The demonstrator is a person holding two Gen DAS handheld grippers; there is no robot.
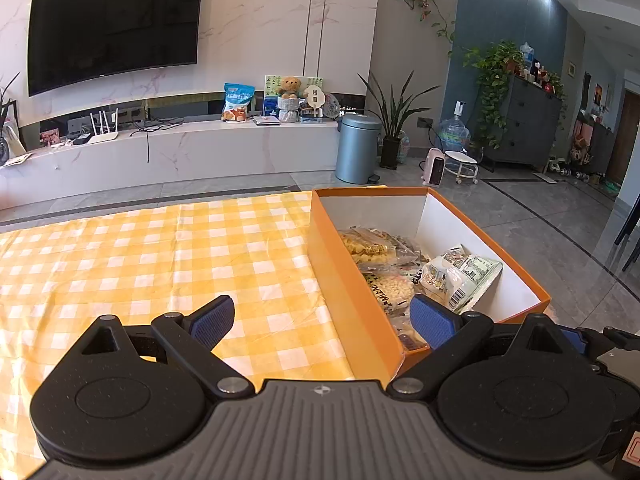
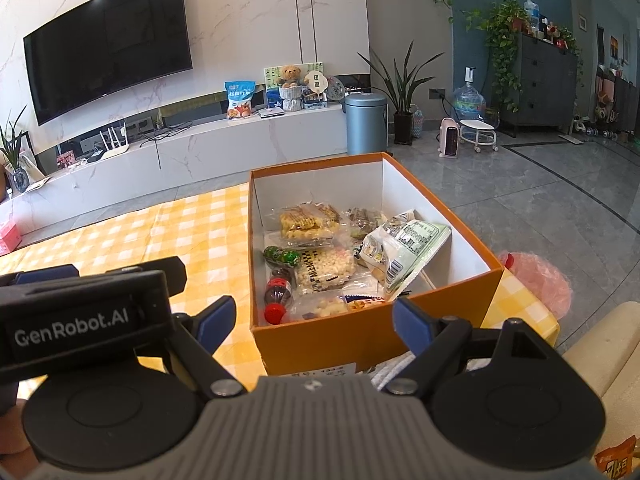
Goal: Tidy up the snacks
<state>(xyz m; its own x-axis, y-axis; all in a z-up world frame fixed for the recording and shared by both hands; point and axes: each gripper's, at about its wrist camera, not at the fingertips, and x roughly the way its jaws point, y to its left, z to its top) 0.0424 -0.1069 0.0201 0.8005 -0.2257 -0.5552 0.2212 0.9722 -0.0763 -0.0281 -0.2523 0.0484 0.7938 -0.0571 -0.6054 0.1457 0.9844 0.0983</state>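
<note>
Snack packets (image 2: 320,264) fill our orange cardboard box (image 2: 360,340), which sits at the right end of the table on a yellow checked cloth (image 1: 160,260); a small red-capped bottle (image 2: 278,292) lies along its left wall. We hold the right gripper (image 2: 316,320) at the box's near wall, jaws spread and empty. Our left gripper (image 1: 322,318) straddles the box's left wall, jaws spread too, gripping nothing.
</note>
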